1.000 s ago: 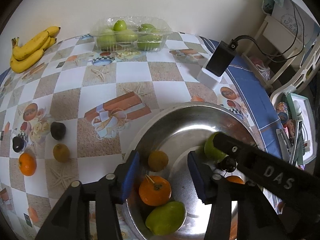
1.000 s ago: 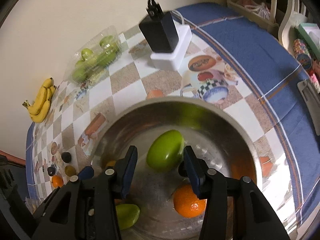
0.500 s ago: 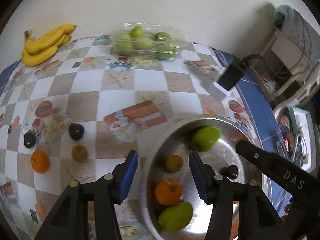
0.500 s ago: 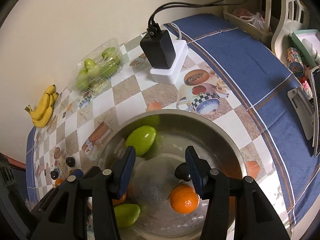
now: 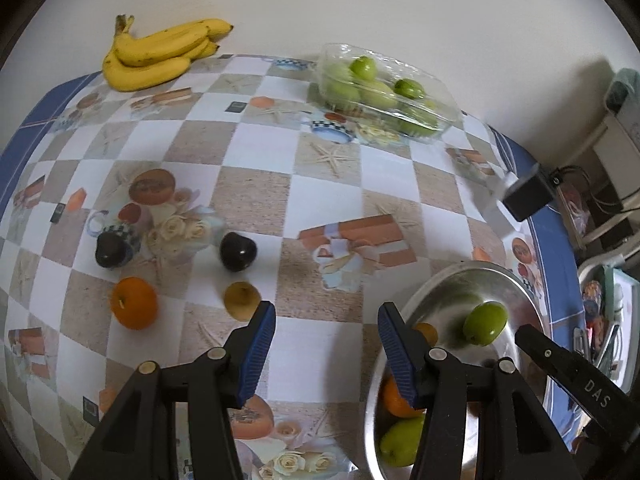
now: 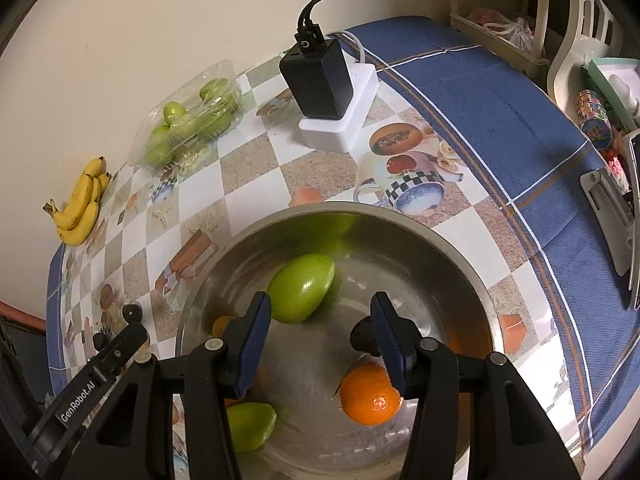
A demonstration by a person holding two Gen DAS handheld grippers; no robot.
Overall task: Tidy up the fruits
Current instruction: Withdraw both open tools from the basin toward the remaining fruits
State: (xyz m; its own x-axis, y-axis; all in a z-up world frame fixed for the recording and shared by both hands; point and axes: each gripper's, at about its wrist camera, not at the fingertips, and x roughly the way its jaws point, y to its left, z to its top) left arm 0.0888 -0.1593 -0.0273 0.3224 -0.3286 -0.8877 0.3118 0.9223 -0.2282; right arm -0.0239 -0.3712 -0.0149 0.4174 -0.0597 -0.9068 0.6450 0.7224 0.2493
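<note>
Both grippers, left [image 5: 326, 334] and right [image 6: 320, 330], had jaws spread, empty; the right partly hid a dark fruit [image 6: 362, 338] at lower centre in the bowl [image 6: 460, 256].

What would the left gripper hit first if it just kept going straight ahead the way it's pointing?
Probably bare tablecloth. The open left gripper aims between the small brown fruit beside its left finger and the steel bowl beside its right. Neither sits squarely in line, though depth is hard to judge.
</note>
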